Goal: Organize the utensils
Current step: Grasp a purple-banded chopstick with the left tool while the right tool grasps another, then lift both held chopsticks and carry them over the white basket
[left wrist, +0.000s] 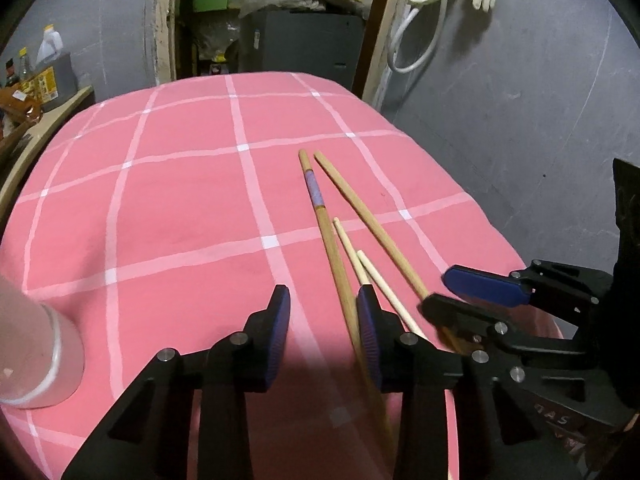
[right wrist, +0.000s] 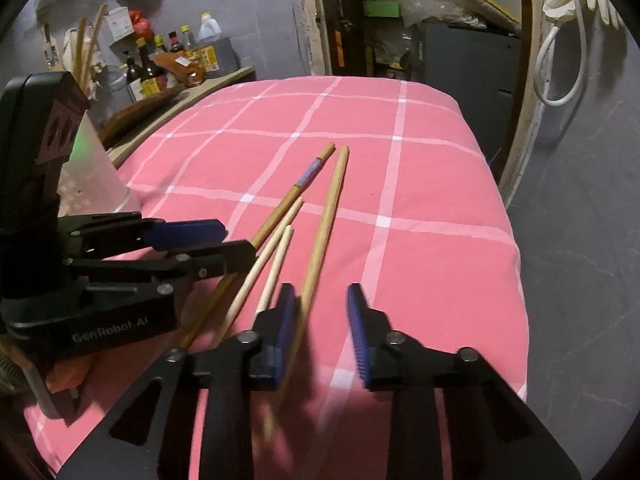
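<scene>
Several wooden chopsticks lie on the pink checked tablecloth [left wrist: 168, 208]. One has a purple band [left wrist: 314, 194] [right wrist: 308, 172]; a long plain one [left wrist: 368, 224] [right wrist: 326, 216] lies beside it, and two thin pale ones [left wrist: 360, 264] [right wrist: 276, 248] lie between them. My left gripper [left wrist: 323, 308] is open, its right finger touching the banded chopstick, nothing between the pads. My right gripper [right wrist: 322, 312] is open, its left finger against the long plain chopstick. Each gripper shows in the other's view: the right [left wrist: 472, 292], the left [right wrist: 224, 244].
A translucent white cup-like container [left wrist: 36, 356] [right wrist: 96, 168] stands at the table's left. A side shelf with bottles [right wrist: 160, 64] is at the far left. A grey wall, a doorway with clutter and a hanging hose [left wrist: 420, 32] lie beyond the table's far edge.
</scene>
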Available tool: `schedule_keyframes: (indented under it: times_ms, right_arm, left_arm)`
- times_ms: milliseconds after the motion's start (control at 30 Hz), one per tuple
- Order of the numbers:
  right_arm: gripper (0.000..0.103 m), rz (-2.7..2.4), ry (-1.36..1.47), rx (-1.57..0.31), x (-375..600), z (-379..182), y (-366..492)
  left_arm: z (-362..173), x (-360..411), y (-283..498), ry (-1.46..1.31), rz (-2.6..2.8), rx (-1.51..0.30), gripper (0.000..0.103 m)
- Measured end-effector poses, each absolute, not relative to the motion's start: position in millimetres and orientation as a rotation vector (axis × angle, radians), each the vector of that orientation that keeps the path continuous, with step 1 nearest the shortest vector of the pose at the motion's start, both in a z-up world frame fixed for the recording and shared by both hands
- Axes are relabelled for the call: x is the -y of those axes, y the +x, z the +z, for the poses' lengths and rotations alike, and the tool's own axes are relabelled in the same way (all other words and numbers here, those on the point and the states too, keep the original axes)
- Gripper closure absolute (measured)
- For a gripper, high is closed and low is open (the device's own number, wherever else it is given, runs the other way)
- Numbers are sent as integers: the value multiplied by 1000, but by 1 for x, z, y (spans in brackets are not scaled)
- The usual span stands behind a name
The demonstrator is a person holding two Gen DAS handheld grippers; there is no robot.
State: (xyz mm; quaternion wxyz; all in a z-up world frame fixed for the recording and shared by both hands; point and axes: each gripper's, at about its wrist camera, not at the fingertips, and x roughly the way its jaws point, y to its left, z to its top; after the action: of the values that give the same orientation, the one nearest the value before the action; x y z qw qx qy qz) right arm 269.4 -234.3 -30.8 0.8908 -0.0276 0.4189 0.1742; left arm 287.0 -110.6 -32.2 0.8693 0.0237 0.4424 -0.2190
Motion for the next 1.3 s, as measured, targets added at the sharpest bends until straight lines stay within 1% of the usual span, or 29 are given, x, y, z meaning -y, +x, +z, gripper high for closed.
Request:
schedule_keyframes:
  times_ms: [33,200,500,567,600,700,867,1000,1100,1200,1300]
  right_arm:
    - [92,353,-58,-874,235,-32,271]
    - [93,352,-8,-907,243,-35,287]
    - [93,355,51,-985,245,-34,327]
    - [93,353,57,-997,245,-34,330]
    - [93,352,58,-1002,244,-33,331]
    - [97,348,82,-1006,246,-34,329]
    - [97,361,182,-987,254,-34,318]
    - [98,380,273,-948,260,-32,304]
    - [98,401,347,-886,263,-27,287]
    - [98,428,392,-801,259,-16,270]
    - [98,454,424,-659,251,0,244]
  left_arm:
    - [-33,112,289,54,-457,-932,75]
    - [-32,115,301,54,-456,-964,87]
    - [-27,118,321,35,-460,-1013,88]
    - [-27,119,321,42,-451,-1010,95]
    - [-28,119,320,40,-451,-1012,97]
    - [-27,116,318,24,-452,-1017,98]
    - [-26,107,312,-9,-453,-1019,99]
    - [-22,96,301,-32,-446,-1007,99]
    - [-13,83,287,-64,-443,-973,99]
    - [0,70,268,-97,-445,-894,99]
    - [19,58,245,-113,-427,-762,99]
